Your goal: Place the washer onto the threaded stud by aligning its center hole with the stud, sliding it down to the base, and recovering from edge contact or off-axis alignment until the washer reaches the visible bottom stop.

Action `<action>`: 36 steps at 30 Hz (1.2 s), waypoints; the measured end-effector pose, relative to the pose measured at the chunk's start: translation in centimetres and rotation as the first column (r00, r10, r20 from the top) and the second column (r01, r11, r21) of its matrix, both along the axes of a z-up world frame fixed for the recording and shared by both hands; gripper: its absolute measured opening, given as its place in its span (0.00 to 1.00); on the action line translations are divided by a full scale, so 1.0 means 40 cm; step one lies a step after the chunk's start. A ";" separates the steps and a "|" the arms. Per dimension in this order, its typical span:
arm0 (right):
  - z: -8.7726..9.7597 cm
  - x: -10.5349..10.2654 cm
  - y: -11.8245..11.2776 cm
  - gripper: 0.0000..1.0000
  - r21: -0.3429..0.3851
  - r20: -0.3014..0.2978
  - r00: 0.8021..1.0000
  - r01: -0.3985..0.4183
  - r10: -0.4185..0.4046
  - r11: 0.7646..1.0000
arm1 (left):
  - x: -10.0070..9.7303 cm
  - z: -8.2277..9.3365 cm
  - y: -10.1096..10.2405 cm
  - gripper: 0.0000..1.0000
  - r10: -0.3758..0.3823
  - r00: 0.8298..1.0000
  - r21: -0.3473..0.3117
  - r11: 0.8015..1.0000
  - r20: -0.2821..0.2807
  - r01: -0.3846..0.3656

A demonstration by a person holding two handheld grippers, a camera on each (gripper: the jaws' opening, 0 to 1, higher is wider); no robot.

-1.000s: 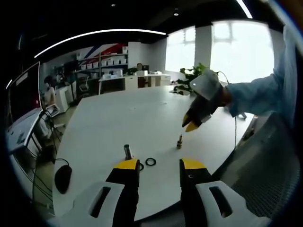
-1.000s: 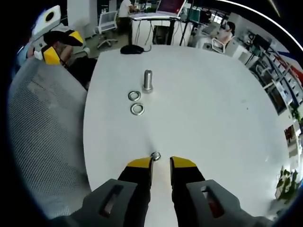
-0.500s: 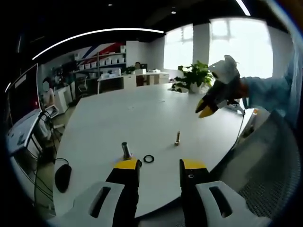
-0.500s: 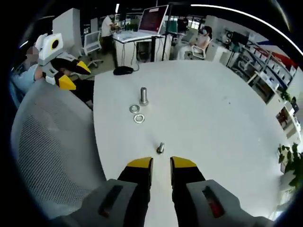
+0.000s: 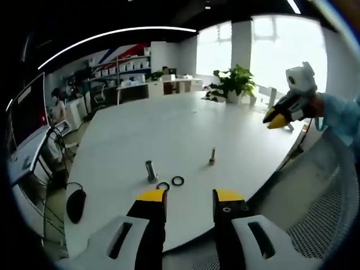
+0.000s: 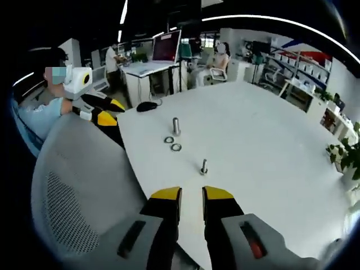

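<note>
Lying flat on the white round worktop (image 5: 169, 135), two small dark metal ring washers (image 5: 178, 180) sit just beside the upright grey metal cylinder (image 5: 150, 170), while the small upright threaded stud (image 5: 212, 156) stands apart from them, its long axis vertical. The left yellow-tipped tool (image 5: 190, 197), jaws parted and empty, is directly behind the washers and looks the nearer. The right yellow-tipped tool (image 6: 191, 195), jaws narrowly apart and empty, faces the stud (image 6: 203, 166) from farther back, washers (image 6: 175, 147) beyond it.

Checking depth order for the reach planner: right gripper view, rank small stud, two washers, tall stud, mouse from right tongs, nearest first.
1. small stud, just ahead of the right tongs
2. two washers, further left, too close to split
3. tall stud, behind them
4. mouse, far table edge
</note>
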State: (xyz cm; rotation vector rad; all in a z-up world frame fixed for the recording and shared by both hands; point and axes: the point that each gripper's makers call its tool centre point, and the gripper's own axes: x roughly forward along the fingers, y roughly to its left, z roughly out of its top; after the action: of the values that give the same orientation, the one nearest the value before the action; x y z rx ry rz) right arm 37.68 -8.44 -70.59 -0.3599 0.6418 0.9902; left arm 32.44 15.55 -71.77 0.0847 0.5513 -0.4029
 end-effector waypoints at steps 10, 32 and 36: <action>0.008 -0.016 -0.040 0.20 0.061 -0.072 0.993 0.101 -0.097 0.993 | -0.003 -0.004 -0.003 0.30 -0.009 1.000 -0.014 1.000 -0.011 0.009; 0.037 -0.038 -0.043 0.18 0.151 -0.095 0.932 0.361 -0.350 0.920 | -0.023 -0.011 -0.060 0.30 -0.139 0.987 -0.116 0.985 -0.078 0.130; 0.037 -0.045 -0.103 0.18 0.083 -0.054 0.901 0.433 -0.430 0.897 | -0.019 -0.006 -0.054 0.30 -0.151 0.987 -0.118 0.983 -0.062 0.143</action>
State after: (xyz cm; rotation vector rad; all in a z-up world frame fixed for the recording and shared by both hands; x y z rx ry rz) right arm 35.90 -12.56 -69.12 -0.1065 0.6682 0.5968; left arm 31.66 13.39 -72.01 0.0019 0.5932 -0.5822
